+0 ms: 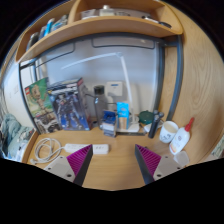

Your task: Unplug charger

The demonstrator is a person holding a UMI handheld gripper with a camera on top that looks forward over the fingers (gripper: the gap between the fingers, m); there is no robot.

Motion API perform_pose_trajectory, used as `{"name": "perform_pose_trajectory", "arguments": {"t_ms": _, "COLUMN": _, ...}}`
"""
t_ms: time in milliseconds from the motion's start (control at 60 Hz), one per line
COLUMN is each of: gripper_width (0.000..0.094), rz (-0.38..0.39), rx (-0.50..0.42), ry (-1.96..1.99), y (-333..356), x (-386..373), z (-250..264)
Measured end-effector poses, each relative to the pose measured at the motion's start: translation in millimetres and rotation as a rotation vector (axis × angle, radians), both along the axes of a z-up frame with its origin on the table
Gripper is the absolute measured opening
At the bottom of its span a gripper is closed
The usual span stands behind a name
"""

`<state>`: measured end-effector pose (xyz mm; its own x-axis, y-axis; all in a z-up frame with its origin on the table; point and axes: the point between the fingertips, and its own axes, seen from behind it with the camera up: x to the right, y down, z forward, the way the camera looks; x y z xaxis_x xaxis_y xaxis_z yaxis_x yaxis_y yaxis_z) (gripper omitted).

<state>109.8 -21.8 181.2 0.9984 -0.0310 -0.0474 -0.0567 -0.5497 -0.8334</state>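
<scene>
Gripper view of a wooden counter set in an alcove beneath a shelf. At the counter's left edge we see a loose coil of white cable. A white block that we take to be the charger lies just ahead of the left finger, close to the counter's front edge; whether the cable joins it, and what it is plugged into, we cannot tell. Along the back of the counter stand printed boxes, and beyond them a blue box with a wall plate above it. Toward the right edge sit white bottles.

The gripper is released: its fingers stand spread apart with bare counter between them, touching nothing.

We judge the charger to be light, rigid and smooth-sided, so it may slip under a shallow pinch. The best hold would be across its two flat sides, squarely on the body. The cable is soft and limp; pulling on it would strain the joint rather than free the plug, so we would avoid it.
</scene>
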Motion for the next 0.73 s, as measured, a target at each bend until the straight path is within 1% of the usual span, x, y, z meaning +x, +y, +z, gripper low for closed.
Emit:
{"name": "perform_pose_trajectory", "arguments": {"t_ms": 200, "gripper_width": 0.0868, "rz": 0.060, "rx": -0.020, "ry": 0.022, "y": -57, "x": -83, "z": -18}}
{"name": "perform_pose_trajectory", "arguments": {"t_ms": 317, "gripper_width": 0.0871, "rz": 0.072, "rx": 0.003, "ry": 0.017, "y": -76, "x": -108, "z": -14}}
{"name": "perform_pose_trajectory", "arguments": {"t_ms": 550, "gripper_width": 0.0868, "rz": 0.063, "rx": 0.035, "ry": -0.017, "y": -99, "x": -119, "z": -7}}
{"name": "perform_pose_trajectory", "arguments": {"t_ms": 733, "gripper_width": 0.0870, "rz": 0.059, "rx": 0.034, "ry": -0.029, "y": -109, "x": -121, "z": -14}}
